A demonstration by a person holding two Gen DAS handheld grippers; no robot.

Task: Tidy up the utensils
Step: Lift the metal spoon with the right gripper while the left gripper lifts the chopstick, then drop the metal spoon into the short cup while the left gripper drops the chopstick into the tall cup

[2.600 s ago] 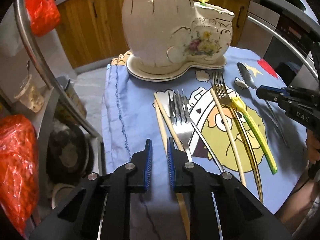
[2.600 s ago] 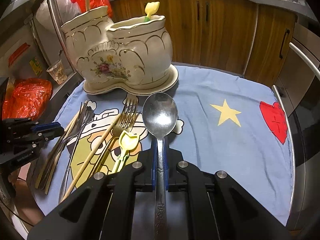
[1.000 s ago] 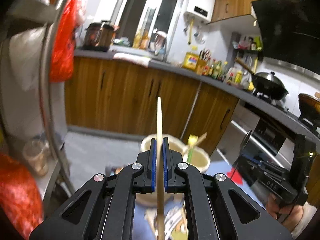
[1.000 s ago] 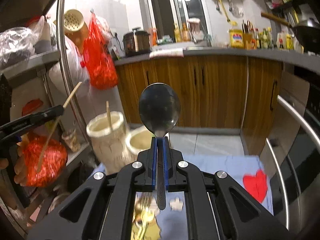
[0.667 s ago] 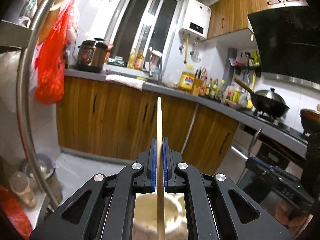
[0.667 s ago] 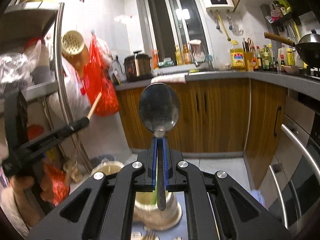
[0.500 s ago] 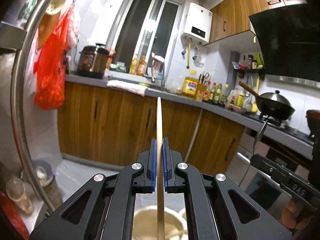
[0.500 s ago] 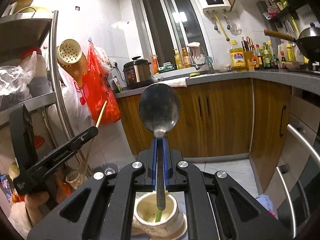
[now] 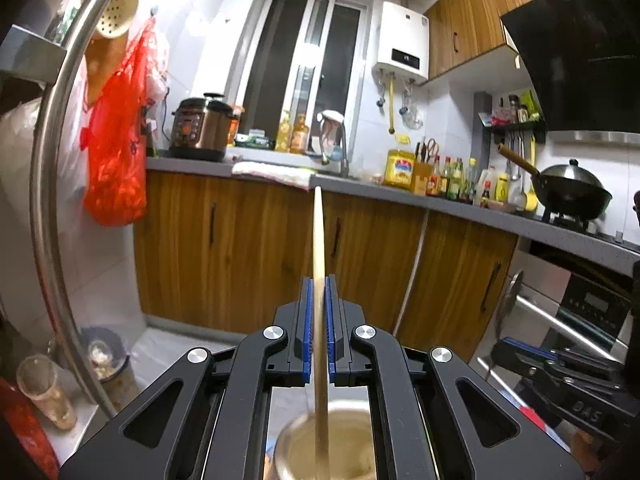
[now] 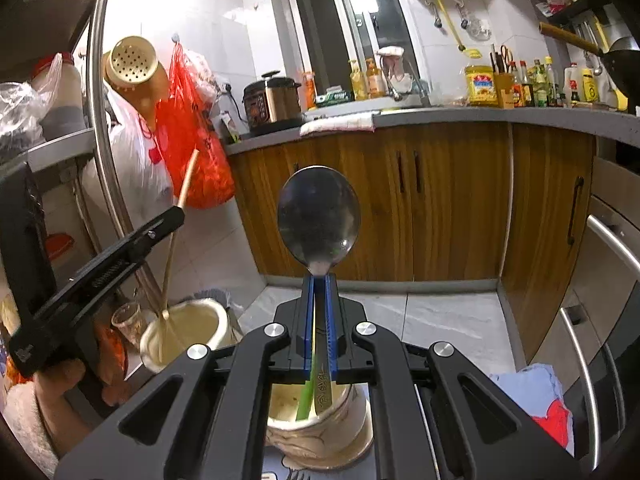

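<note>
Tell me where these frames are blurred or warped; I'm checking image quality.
Left wrist view: fisheye bends the steel rack pole, and the holder below the chopstick is motion-blurred. Right wrist view: spoon sharp, window light glares, and the left gripper and frame edges are stretched.

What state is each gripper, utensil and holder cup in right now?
left gripper: shut on the chopstick.
chopstick: upright, lower end down in the taller cup.
taller cup: upright; another chopstick already stands in it.
right gripper: shut on the spoon.
spoon: upright, bowl up, handle end at the shorter cup's mouth.
shorter cup: upright, holds a green utensil.
green utensil: leaning inside the shorter cup.
</note>
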